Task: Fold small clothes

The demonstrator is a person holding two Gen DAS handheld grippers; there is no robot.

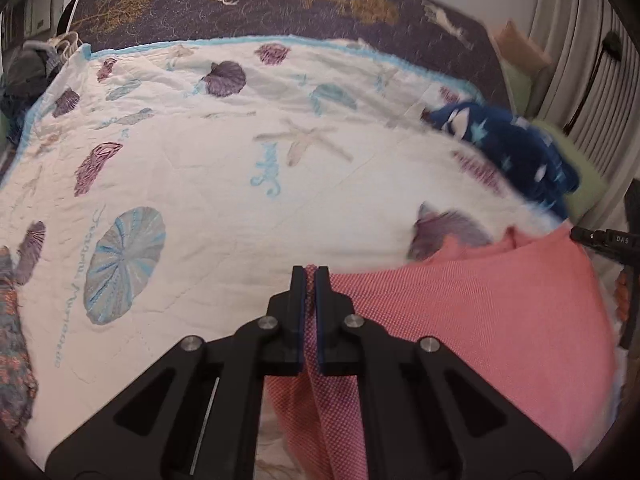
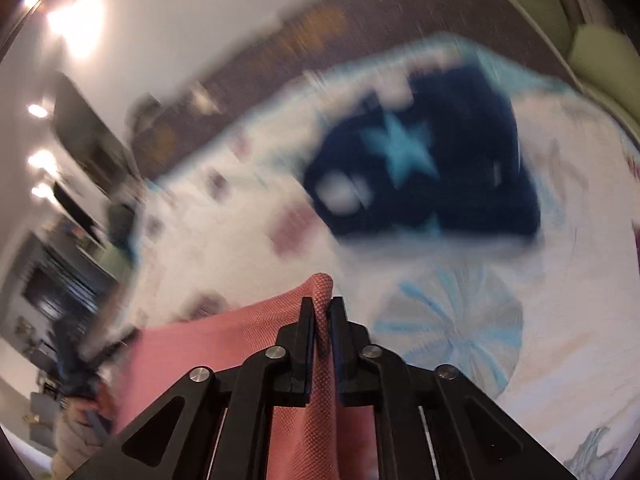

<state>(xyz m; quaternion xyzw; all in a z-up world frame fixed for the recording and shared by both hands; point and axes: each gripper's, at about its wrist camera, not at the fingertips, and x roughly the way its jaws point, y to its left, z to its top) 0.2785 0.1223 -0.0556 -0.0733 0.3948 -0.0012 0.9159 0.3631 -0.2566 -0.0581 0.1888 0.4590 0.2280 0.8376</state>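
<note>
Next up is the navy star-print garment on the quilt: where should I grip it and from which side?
Take the navy star-print garment by its near edge, coming in from the front, low over the shell-print quilt. It lies bunched, so corners are hard to tell.

Left gripper (image 1: 311, 270) — jaws closed, pinching the pink cloth (image 1: 460, 312) between its pads. Right gripper (image 2: 323, 302) likewise clamped on a fold of the cloth — both pointing forward
</note>
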